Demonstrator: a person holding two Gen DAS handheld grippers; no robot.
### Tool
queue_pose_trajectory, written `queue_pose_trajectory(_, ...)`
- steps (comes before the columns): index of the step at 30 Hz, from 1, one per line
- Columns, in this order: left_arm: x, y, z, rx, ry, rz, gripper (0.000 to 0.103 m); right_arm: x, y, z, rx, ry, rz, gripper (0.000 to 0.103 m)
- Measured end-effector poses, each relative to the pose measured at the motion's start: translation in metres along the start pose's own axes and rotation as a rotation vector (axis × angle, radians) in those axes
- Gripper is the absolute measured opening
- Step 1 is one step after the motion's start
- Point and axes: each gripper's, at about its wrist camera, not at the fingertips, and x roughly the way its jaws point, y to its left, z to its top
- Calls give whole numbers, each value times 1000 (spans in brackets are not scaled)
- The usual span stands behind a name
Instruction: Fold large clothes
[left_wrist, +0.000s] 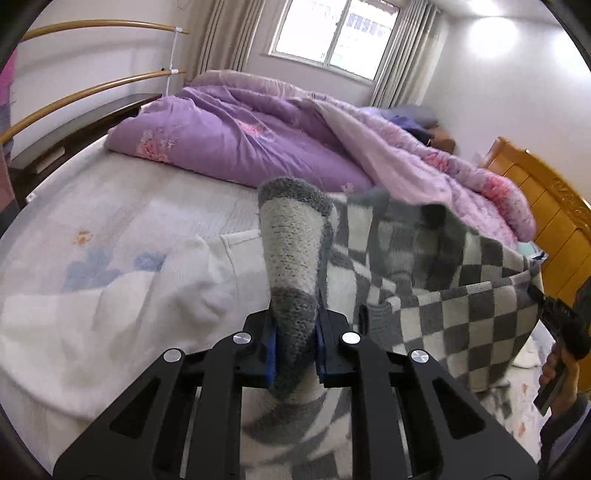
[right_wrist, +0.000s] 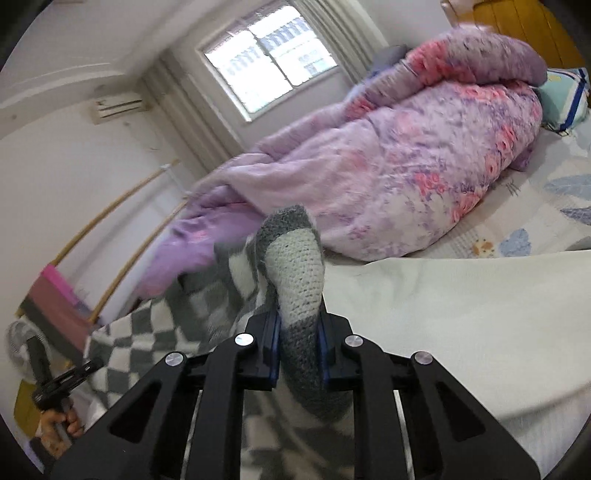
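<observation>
A grey and white checkered knit garment hangs stretched between my two grippers above the bed. My left gripper is shut on one bunched corner of it, which sticks up between the blue pads. My right gripper is shut on another bunched corner, and the garment trails off to the left in that view. The right gripper also shows at the right edge of the left wrist view. The left gripper shows at the lower left of the right wrist view.
A white sheet covers the near part of the bed. A purple floral quilt is heaped across the far side. A wooden headboard stands at right, a curved wooden rail at left, a fan beyond.
</observation>
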Motion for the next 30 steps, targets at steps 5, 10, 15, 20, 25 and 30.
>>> queue_pose_trajectory(5, -68, 1, -50, -33, -26, -22, 15, -79, 7, -35, -35, -15, 53, 14)
queue_pose_trajectory(10, -118, 8, -122, -77, 4, -29, 15, -150, -11, -90, -10, 11, 66, 15)
queue_pose_trajectory(15, -141, 18, -197, -128, 78, 12, 19, -190, -36, -151, 57, 66, 18, 26)
queue_pose_trajectory(20, -146, 26, -252, -175, 157, 95, 27, -205, -64, -207, 171, 202, -89, 28)
queue_pose_trajectory(25, -171, 33, -281, -265, 162, 144, 50, -229, -77, -236, 285, 228, -120, 43)
queue_pose_trajectory(30, -215, 47, -295, -418, 109, 111, 65, -249, -66, -236, 340, 222, -39, 59)
